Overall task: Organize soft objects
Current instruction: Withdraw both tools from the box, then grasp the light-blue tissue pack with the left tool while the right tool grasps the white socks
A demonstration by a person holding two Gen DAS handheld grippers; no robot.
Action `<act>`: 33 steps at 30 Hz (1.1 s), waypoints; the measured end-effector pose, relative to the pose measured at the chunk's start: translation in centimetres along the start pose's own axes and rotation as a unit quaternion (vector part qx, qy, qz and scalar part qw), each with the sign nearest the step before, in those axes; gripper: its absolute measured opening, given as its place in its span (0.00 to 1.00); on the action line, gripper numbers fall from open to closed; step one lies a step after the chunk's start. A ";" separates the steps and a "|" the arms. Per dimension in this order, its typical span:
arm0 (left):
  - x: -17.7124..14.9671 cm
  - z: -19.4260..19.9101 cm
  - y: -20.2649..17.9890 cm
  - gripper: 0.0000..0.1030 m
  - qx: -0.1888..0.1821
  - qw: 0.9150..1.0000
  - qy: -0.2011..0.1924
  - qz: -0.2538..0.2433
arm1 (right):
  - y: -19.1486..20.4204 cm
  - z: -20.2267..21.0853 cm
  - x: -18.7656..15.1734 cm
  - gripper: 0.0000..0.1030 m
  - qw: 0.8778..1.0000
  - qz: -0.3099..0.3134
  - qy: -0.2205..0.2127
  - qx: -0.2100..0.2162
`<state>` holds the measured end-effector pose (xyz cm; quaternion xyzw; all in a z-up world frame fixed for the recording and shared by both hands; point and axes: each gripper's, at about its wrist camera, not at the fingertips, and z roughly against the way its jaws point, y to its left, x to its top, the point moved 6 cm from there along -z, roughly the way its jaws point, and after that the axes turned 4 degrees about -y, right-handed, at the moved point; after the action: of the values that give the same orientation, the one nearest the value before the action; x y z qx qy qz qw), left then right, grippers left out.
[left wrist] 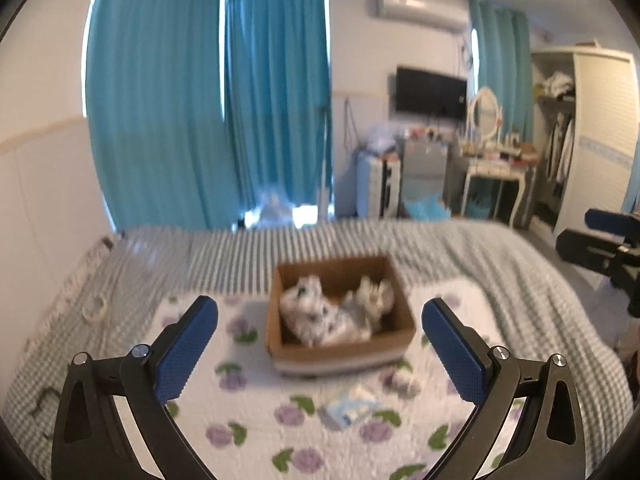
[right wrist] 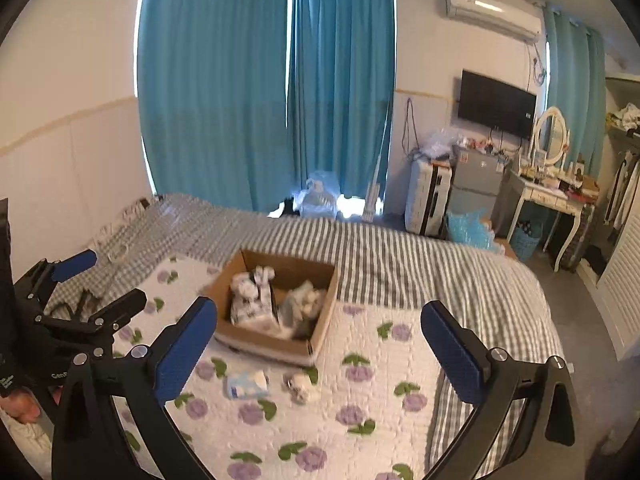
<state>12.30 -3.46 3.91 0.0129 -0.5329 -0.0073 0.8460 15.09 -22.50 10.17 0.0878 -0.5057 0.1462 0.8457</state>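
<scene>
Both the left claw (left wrist: 320, 344) and right claw (right wrist: 318, 346) gape empty above the bed (right wrist: 420, 264), the box (left wrist: 340, 346) of plush toys (left wrist: 316, 316) just ahead between their fingers.

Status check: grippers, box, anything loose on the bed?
Left gripper and right gripper open, empty. Cardboard box holds plush toys. Blue packet, small toy loose on quilt.

Teal curtains (right wrist: 248, 92) hang plain; the bedsheet (right wrist: 400, 256) is grey-and-white striped. The white quilt (right wrist: 360, 400) has purple flowers and green leaves. The brown box (right wrist: 320, 320) holds white toys (left wrist: 320, 312) spotted grey. Blue gripper pads (left wrist: 188, 348).
</scene>
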 end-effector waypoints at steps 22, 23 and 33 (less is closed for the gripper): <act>-17.5 -15.6 -2.5 1.00 -0.041 0.975 0.219 0.004 | -1.9 -22.2 -17.7 0.79 0.981 -0.053 0.182 0.039; -18.1 -15.8 -2.9 1.00 -0.049 0.973 0.225 0.000 | -1.4 -22.8 -18.4 0.73 0.980 -0.048 0.190 0.042; -21.1 -18.1 -3.8 1.00 -0.066 0.966 0.248 -0.023 | 0.7 -26.1 -22.0 0.37 0.969 -0.035 0.231 0.076</act>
<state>19.53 -6.42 -22.99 -0.0294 -0.3040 -0.0590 0.9504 26.67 -17.57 -21.55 0.1327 -0.2806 0.1711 0.9351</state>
